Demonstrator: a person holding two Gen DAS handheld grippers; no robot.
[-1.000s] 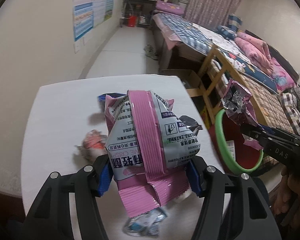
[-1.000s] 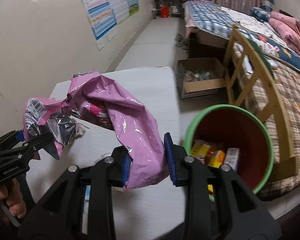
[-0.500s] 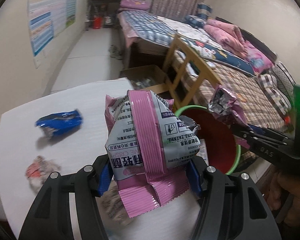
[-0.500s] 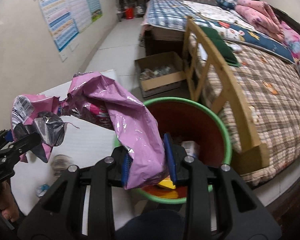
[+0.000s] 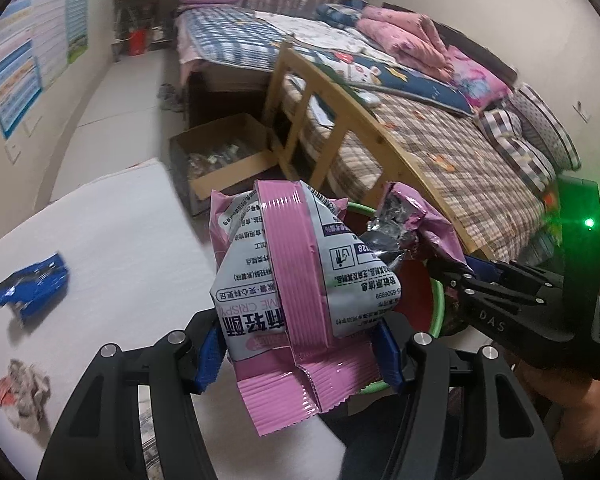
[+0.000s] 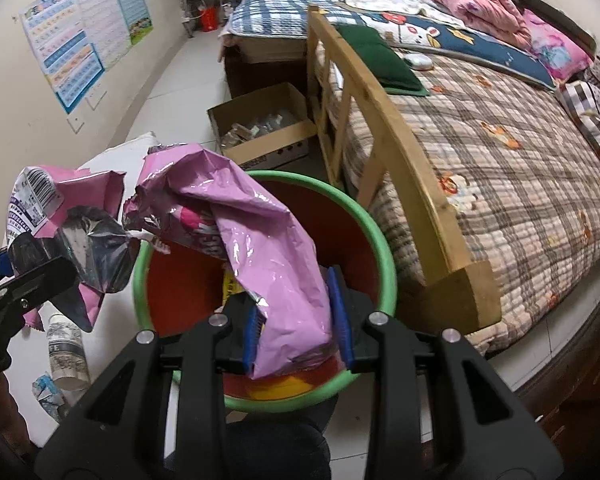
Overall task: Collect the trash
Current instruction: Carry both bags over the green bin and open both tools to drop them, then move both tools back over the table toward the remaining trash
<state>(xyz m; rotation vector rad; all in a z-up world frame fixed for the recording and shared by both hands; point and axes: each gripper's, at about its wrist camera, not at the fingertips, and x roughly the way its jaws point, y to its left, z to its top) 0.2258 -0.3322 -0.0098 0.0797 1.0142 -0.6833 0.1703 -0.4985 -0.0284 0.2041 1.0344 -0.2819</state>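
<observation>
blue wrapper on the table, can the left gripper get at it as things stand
Probably not yet. The left gripper is shut on the pink snack bag, so its jaws are full. The blue wrapper lies in the open on the white table, nothing over it; the bag must go in the bin first.

A cardboard box is set on the floor beside a wooden bed frame; posters are hung on the wall.

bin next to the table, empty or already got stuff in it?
Not empty. The right wrist view shows yellow packaging at the bottom of the bin, partly hidden behind the pink bag. How full: cannot tell.
</observation>
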